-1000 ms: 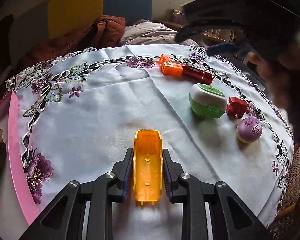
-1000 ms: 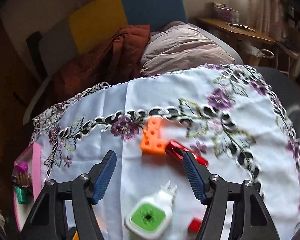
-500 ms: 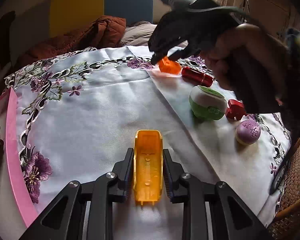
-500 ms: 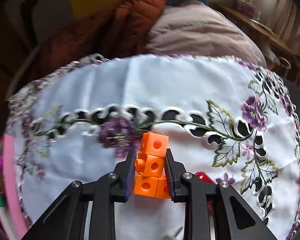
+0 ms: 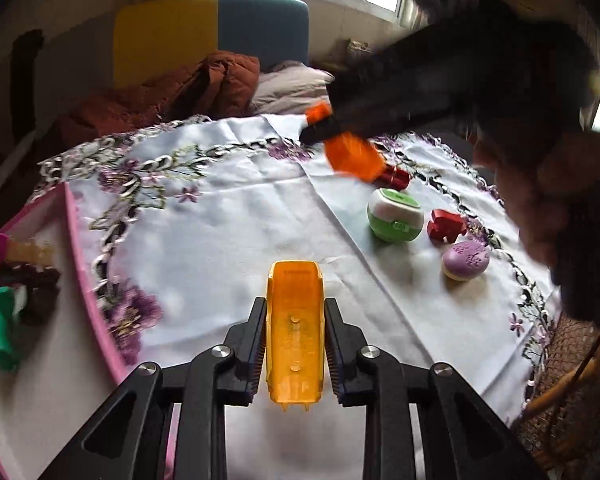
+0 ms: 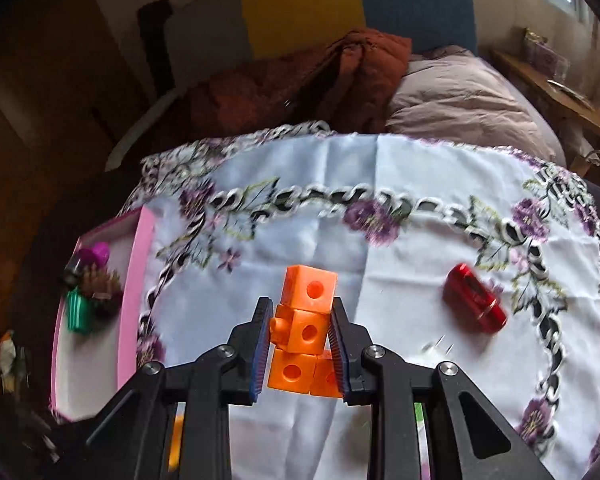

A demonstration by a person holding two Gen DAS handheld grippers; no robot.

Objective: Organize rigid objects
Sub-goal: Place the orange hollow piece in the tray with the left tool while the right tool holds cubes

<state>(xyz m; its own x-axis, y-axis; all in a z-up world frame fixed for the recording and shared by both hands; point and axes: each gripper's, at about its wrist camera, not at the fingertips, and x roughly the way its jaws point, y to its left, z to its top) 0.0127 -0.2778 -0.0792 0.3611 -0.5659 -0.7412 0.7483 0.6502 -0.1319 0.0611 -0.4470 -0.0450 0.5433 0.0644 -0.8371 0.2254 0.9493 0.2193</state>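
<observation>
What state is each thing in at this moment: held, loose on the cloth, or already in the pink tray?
Left tongs: shut on yellow shell.
Right tongs: shut on orange cube block, off the cloth.
Red cylinder: loose, lying on its side.
Green-and-white plug: loose.
Red block: loose.
Purple egg: loose.
Pink tray: already holds several small things.

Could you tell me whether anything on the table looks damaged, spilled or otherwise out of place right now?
Nothing looks damaged or spilled. The red cylinder, green-and-white gadget, red block and purple egg-shaped piece lie loose on the tablecloth, outside the pink box. That fits sorting in progress.
</observation>
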